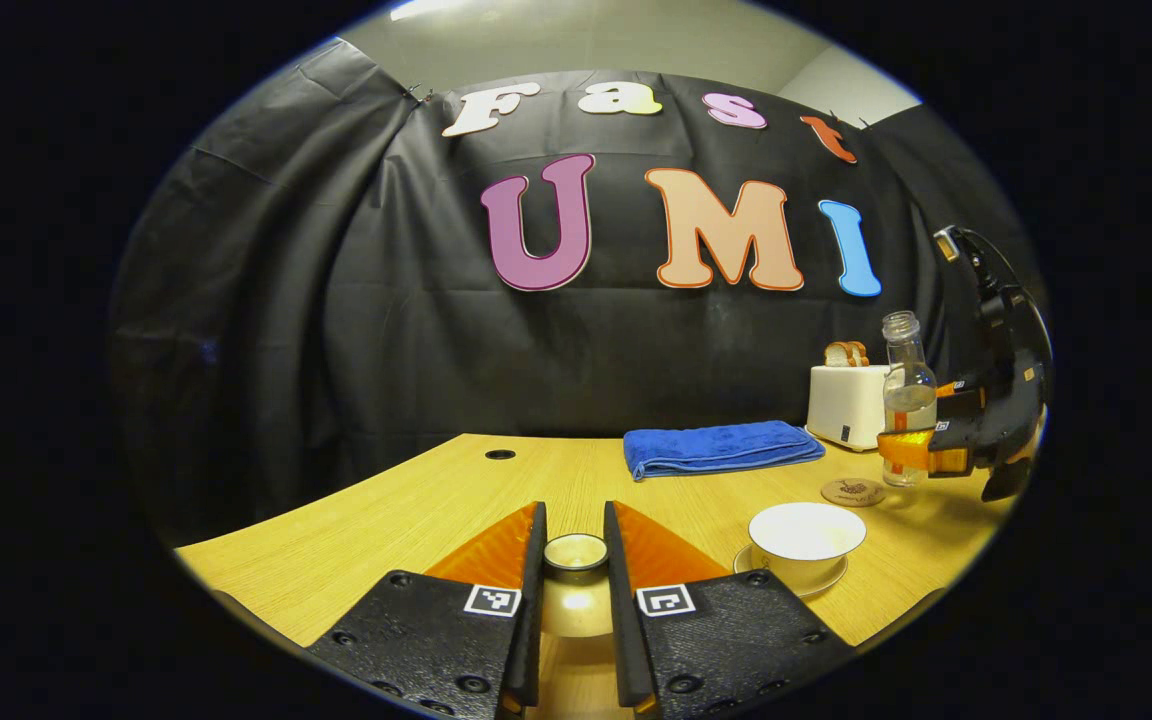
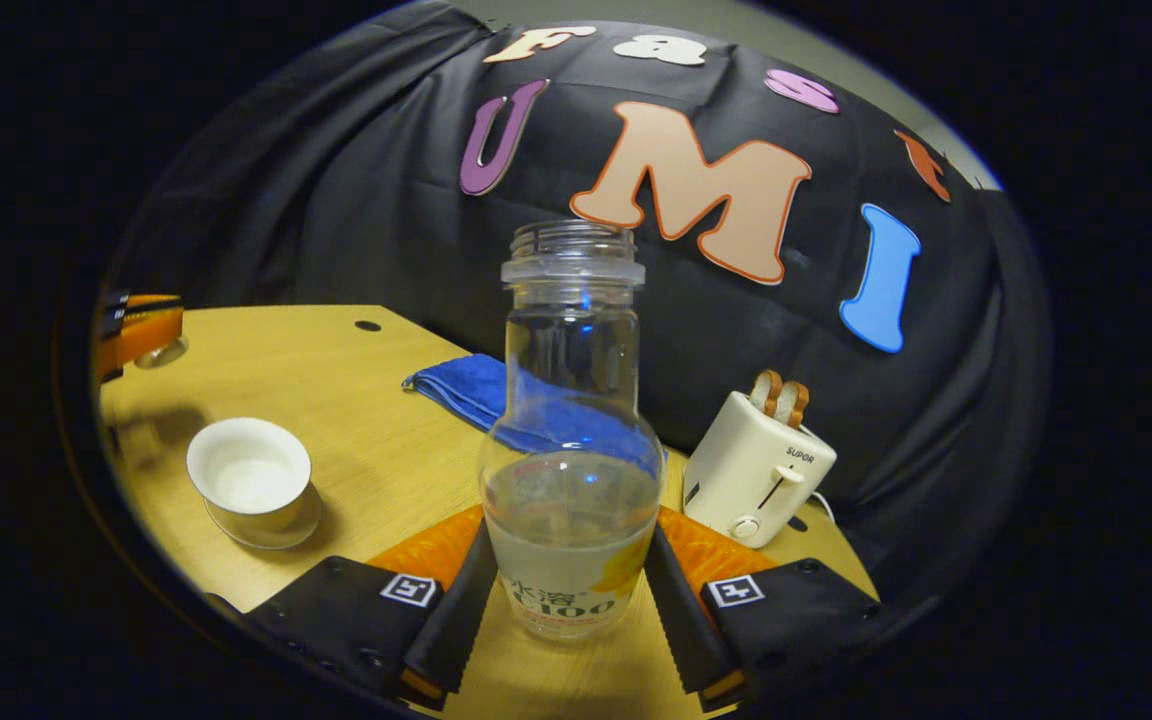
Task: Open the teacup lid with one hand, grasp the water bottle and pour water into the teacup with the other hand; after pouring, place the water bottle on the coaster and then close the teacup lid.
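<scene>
My left gripper (image 1: 576,570) is shut on the knob of the teacup lid (image 1: 576,606), holding it above the table's near edge. To its right the white teacup (image 1: 806,532) stands uncovered on its saucer, with water in it in the right gripper view (image 2: 251,480). Behind the cup lies the round coaster (image 1: 852,491). My right gripper (image 2: 571,600) is shut on the lower body of the uncapped clear water bottle (image 2: 573,470), upright and partly full. In the left gripper view the bottle (image 1: 908,395) and right gripper (image 1: 904,452) sit just right of the coaster; whether the bottle touches the table is unclear.
A folded blue towel (image 1: 721,447) lies at the back middle of the wooden table (image 1: 386,520). A white toaster (image 1: 846,405) with bread slices stands behind the bottle, near the wall. The left gripper (image 2: 141,335) shows at the far left of the right gripper view.
</scene>
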The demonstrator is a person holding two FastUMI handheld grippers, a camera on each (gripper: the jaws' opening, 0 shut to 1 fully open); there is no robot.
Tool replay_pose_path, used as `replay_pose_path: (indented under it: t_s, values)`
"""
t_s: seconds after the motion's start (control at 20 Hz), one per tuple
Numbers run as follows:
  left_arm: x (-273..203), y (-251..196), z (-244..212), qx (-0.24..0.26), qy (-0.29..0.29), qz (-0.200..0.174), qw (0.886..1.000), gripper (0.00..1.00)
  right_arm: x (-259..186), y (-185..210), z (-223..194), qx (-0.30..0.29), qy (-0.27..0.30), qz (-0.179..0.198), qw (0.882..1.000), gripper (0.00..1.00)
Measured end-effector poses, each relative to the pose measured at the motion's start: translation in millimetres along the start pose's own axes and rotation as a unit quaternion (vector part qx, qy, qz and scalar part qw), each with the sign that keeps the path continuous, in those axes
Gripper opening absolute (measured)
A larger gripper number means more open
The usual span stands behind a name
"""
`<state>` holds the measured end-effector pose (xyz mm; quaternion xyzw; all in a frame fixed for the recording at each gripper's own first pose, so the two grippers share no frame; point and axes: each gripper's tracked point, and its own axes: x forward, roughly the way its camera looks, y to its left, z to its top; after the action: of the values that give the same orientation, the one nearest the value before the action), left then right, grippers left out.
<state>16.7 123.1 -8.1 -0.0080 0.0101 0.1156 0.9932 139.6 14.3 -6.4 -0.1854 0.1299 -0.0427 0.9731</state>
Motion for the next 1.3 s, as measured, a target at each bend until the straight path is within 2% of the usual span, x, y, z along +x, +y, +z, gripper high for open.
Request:
replay_pose_path:
  t_s: [0.15, 0.2, 0.25, 0.4, 0.7, 1.3]
  values:
    - [0.2, -0.3, -0.4, 0.0, 0.0, 0.0, 1.0, 0.25, 11.0, -0.3, -3.1, 0.066, -0.002, 0.007, 0.998, 0.85]
    - [0.5, -0.4, 0.4, 0.0, 0.0, 0.0, 1.0, 0.25, 15.5, -0.7, -3.1, 0.087, -0.004, 0.008, 0.996, 0.82]
    - [0.0, -0.4, 0.0, 0.0, 0.0, 0.0, 1.0, 0.27, 19.8, -0.2, -3.6, 0.109, -0.008, 0.014, 0.994, 0.84]
    - [-0.4, -0.8, 0.7, 0.0, 0.0, 0.0, 1.0, 0.28, 32.0, -7.6, -5.6, 0.147, -0.013, 0.005, 0.989, 0.83]
    - [-0.7, 0.2, -0.2, 0.0, 0.0, 0.0, 1.0, 0.28, 44.3, -10.5, -7.7, 0.15, -0.018, -0.009, 0.988, 0.82]
    - [-0.8, 0.0, -0.2, -0.001, 0.0, 0.001, 1.0, 0.28, 56.7, -7.0, -28.4, 0.138, 0.005, -0.02, 0.99, 0.82]
